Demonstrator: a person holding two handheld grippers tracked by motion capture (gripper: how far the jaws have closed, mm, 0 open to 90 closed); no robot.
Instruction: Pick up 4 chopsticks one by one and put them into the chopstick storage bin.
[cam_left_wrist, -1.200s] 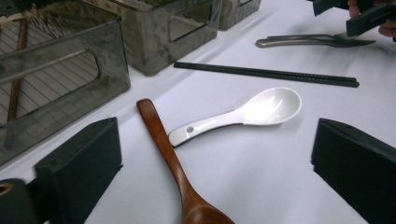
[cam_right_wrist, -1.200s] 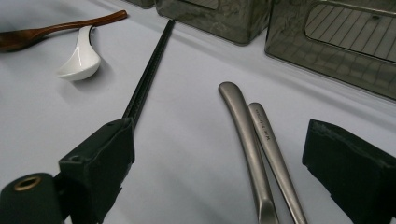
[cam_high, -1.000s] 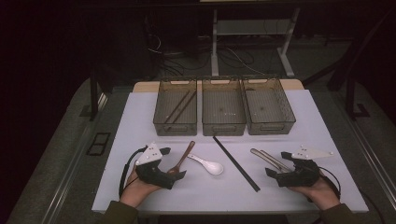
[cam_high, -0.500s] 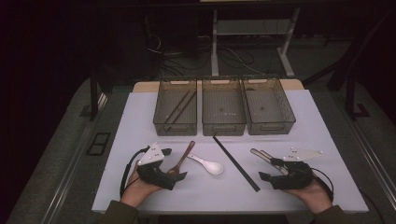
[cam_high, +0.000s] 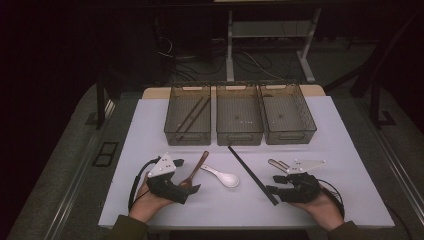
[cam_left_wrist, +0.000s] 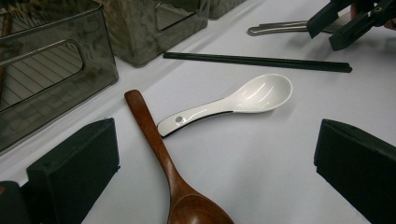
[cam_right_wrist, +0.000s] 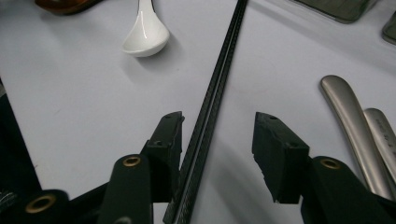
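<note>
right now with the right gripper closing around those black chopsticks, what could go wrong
The right gripper has been closing; the black chopsticks hug its left jaw, so they may slip out or split apart.
It holds them near one end, so the long free end could droop or swing into the white spoon.
The metal utensils beside it could get nudged.

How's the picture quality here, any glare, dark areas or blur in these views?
High view: dim, the room behind the table nearly black. Left gripper view: bright, a soft sheen on the white spoon, near jaws slightly soft. Right gripper view: the black chopsticks sharp, a highlight on the metal handles.
</note>
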